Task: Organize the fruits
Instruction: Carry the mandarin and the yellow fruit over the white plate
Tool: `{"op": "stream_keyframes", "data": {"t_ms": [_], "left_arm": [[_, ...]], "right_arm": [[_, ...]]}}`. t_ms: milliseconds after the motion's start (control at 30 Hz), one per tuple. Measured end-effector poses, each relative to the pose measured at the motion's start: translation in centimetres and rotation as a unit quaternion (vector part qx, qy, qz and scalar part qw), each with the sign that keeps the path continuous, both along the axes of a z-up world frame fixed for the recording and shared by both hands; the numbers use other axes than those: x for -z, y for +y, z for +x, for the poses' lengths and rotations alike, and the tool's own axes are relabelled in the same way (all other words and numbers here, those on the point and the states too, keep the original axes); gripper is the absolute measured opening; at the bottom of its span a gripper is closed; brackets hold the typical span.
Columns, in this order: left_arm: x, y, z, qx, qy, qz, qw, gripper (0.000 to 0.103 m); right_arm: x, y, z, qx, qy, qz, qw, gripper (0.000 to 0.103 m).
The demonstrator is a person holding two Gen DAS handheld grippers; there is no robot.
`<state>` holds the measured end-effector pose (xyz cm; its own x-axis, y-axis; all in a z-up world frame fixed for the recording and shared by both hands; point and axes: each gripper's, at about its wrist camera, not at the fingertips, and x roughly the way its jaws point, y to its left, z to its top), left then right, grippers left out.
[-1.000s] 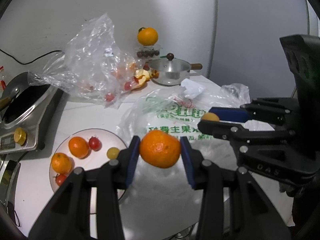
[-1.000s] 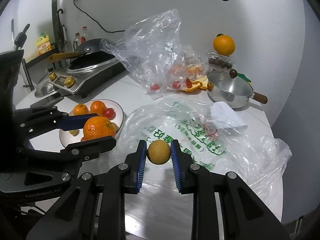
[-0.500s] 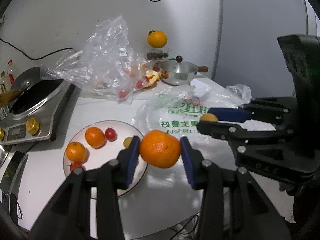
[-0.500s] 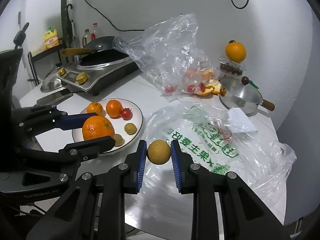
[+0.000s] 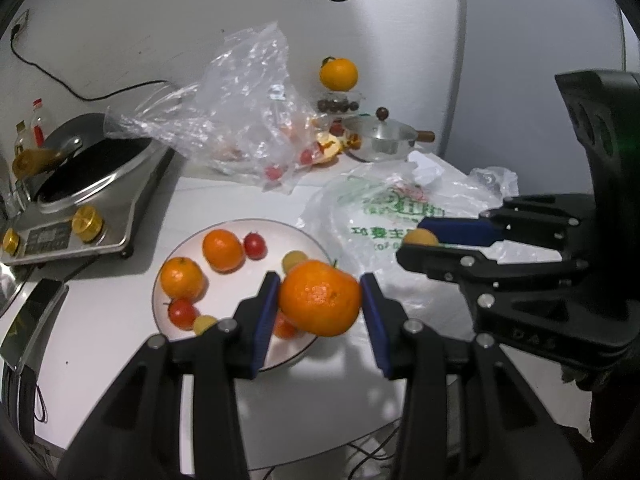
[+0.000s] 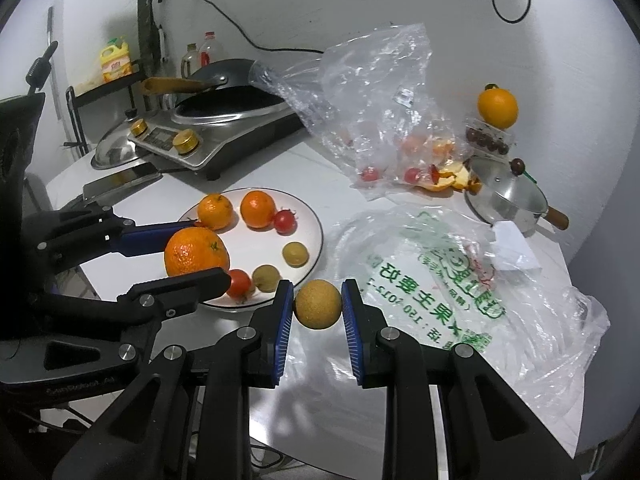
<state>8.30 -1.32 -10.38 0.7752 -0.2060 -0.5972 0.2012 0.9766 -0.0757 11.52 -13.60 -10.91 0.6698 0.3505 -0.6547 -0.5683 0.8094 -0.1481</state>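
Left gripper [image 5: 320, 304]: jaws closed on a tangerine [image 5: 320, 298], blue pads pressing both its sides, at lower centre of the left wrist view, over the near rim of the plate [image 5: 176, 260].
Right gripper [image 6: 318, 306]: jaws clamped on a small tan round fruit [image 6: 318, 304], lower centre of the right wrist view, just right of the plate's edge.
Plate contents: two tangerines [image 6: 236, 210], three red tomatoes [image 6: 285, 221] and two small yellow-green fruits [image 6: 295, 254], as the right wrist view shows.
Printed bag [image 6: 440, 280]: flat white plastic, centre right, with green Chinese characters and digits reading about "150-2012"; the rest is creased and unreadable.
Gripper marking: faint embossed lettering on the right gripper's body, right edge of the left wrist view, not legible.
Clear bag [image 6: 372, 96]: crumpled, upper centre; fruit inside shows only as blurred red and orange shapes.
Yellow bottle [image 6: 114, 60]: upper left, label too small to read.
Cooker panel [image 5: 46, 236]: display unreadable.
Hidden: the plate's near edge lies behind the left gripper's fingers.
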Motion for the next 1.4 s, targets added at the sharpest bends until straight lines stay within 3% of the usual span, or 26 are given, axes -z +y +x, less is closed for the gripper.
{"op": "stream_keyframes", "data": {"t_ms": [833, 1400], "left_arm": [[4.8, 4.5, 1.1, -0.033, 0.041, -0.006, 0.9986, 0.042], [7.1, 4.9, 2.5, -0.024, 0.060, -0.008, 0.9979, 0.042]], "right_arm": [[3.8, 4.9, 1.7, -0.028, 0.043, -0.018, 0.998, 0.027], [4.9, 6.0, 3.0, -0.027, 0.054, -0.023, 0.998, 0.027]]}}
